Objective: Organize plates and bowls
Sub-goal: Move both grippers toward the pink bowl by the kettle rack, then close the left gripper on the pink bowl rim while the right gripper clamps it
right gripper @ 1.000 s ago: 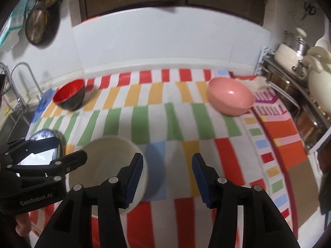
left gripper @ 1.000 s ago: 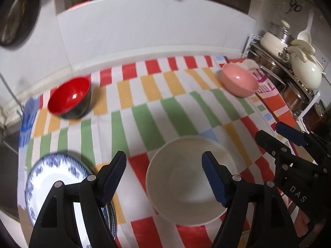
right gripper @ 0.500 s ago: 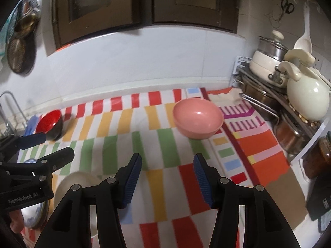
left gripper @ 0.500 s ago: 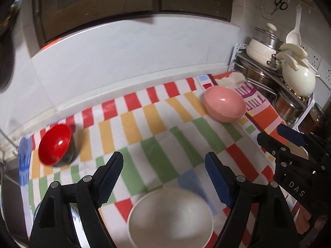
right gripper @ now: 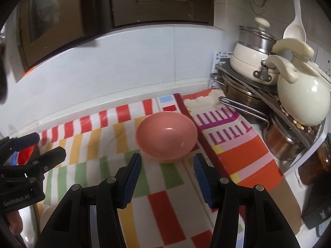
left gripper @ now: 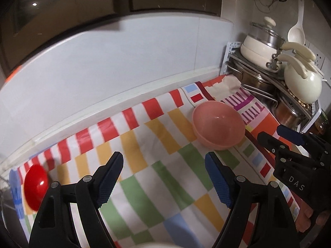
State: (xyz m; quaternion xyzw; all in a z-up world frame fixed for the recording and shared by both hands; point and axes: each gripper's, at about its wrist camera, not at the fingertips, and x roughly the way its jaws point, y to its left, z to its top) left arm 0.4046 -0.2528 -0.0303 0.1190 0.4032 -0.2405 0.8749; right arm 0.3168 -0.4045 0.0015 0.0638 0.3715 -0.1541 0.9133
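A pink bowl [right gripper: 166, 136] stands upright on the striped cloth near the back right; it also shows in the left wrist view [left gripper: 218, 125]. My right gripper [right gripper: 167, 178] is open and empty, just in front of the pink bowl. My left gripper [left gripper: 164, 178] is open and empty above the middle of the cloth. A red bowl [left gripper: 36, 185] sits at the far left; a sliver of it shows in the right wrist view [right gripper: 25, 155]. A white bowl's rim [left gripper: 153, 245] peeks in at the bottom edge.
A rack at the right holds metal pots [right gripper: 244, 97], a cream lidded pot [right gripper: 251, 57] and a cream kettle [right gripper: 303, 97]. A white ladle [right gripper: 294, 29] hangs on the wall. A white backsplash [left gripper: 124, 66] runs behind the cloth. A dark box [right gripper: 317, 212] lies at the right edge.
Both grippers have moved forward and right toward the pink bowl. The white bowl and the blue-patterned plate have slid out of view below. Both grippers stay open.
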